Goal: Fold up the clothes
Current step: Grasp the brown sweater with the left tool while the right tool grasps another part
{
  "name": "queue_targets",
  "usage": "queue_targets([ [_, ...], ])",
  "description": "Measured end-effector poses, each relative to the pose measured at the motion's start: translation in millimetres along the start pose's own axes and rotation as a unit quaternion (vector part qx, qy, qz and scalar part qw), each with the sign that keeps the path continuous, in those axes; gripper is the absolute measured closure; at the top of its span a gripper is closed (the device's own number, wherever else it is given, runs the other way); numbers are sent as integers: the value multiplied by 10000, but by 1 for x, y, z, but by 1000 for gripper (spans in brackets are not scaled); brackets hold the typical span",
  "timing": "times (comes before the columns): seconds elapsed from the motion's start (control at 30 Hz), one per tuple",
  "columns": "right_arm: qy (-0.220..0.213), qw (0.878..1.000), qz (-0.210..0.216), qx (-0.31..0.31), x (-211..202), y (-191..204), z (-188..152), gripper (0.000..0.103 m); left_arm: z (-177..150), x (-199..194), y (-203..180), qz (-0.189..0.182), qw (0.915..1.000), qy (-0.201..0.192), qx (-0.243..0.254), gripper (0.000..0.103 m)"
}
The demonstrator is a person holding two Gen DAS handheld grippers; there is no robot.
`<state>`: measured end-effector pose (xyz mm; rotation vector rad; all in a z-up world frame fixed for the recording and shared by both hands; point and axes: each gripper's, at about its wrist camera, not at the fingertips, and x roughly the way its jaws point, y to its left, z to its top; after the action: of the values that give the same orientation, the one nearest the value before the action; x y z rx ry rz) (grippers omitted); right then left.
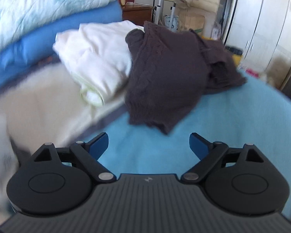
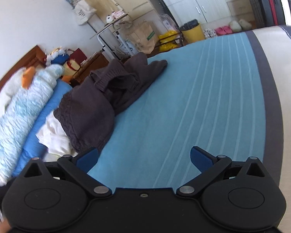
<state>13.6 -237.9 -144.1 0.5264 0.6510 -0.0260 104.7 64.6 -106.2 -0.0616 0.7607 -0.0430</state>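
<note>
Both grippers hang over a light blue bed cover (image 2: 164, 116) with their blue-padded jaws spread wide and nothing between them: the left gripper (image 1: 149, 145) and the right gripper (image 2: 144, 158) each point down toward the fabric, short of the clothes.

Beyond them a dark brown knitted sweater (image 1: 164, 73) lies crumpled on the cover. From the right wrist its long axis runs diagonally, from a cable-knit hem end near the gripper away to a sleeve (image 2: 157, 66) stretched flat toward the far edge of the bed. Its middle is bunched into folds with a ribbed edge turned up.

Against the sweater's left side sits a cream white garment (image 1: 95, 58), partly under it. Only the left wrist view shows this garment in full; the right wrist view alone shows the cover's pale stripes (image 2: 213, 101).
</note>
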Motion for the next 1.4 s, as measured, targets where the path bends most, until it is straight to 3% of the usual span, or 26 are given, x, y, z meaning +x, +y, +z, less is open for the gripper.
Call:
queue_targets([
  [0.1, -77, 9973, -131, -717, 13, 18, -12, 0, 26, 27, 5, 70, 9999, -97, 43, 12],
  [0.2, 109, 9979, 244, -587, 30, 23, -19, 0, 46, 55, 12, -86, 9999, -74, -108, 12],
  [0.3, 373, 9971, 578, -326, 49, 22, -13, 0, 49, 83, 17, -188, 9997, -3, -158, 29],
  [0.47, 302, 9976, 621, 1, 87, 22, 32, 0, 51, 104, 26, -385, 9985, -375, -91, 29],
  [0.6, 372, 9916, 1168, 420, 133, 11, 74, 0, 60, 116, 42, -805, 9946, -646, -122, 25],
  [0.7, 491, 9849, 1340, 978, 175, -4, 104, 0, 67, 133, 50, -965, 9931, -612, -247, 25],
  [0.77, 543, 9843, 1234, 1138, 204, -9, 123, 0, 74, 144, 52, -1077, 9920, -555, -348, 25],
  [0.83, 559, 9856, 1116, 1144, 231, -14, 140, 0, 77, 149, 54, -1511, 9855, -603, -491, 23],
  [0.9, 496, 9893, 872, 1055, 258, -13, 154, 0, 76, 157, 54, -1946, 9770, -611, -626, 11],
  [0.97, 434, 9910, 604, 1112, 282, -17, 162, 0, 72, 166, 49, -1945, 9774, -577, -602, 11],
  [1.07, 255, 9889, 360, 1416, 313, -26, 167, 0, 70, 184, 43, -1907, 9792, -348, -594, 16],
  [1.1, 166, 9898, 415, 1352, 321, -24, 168, 0, 69, 189, 44, -2016, 9766, -272, -703, 25],
  [1.13, 77, 9905, 470, 1288, 329, -23, 168, 3, 68, 195, 46, -2278, 9697, -193, -858, 36],
  [1.2, 144, 9943, 619, 854, 345, -7, 168, 23, 67, 199, 46, -2513, 9632, -116, -949, 42],
  [1.27, 166, 9964, 704, 437, 350, 10, 164, 70, 68, 201, 45, -2470, 9643, -138, -940, 50],
  [1.4, -101, 9978, 615, -210, 321, 38, 146, 82, 70, 200, 43, -2562, 9608, -133, -1054, 70],
])
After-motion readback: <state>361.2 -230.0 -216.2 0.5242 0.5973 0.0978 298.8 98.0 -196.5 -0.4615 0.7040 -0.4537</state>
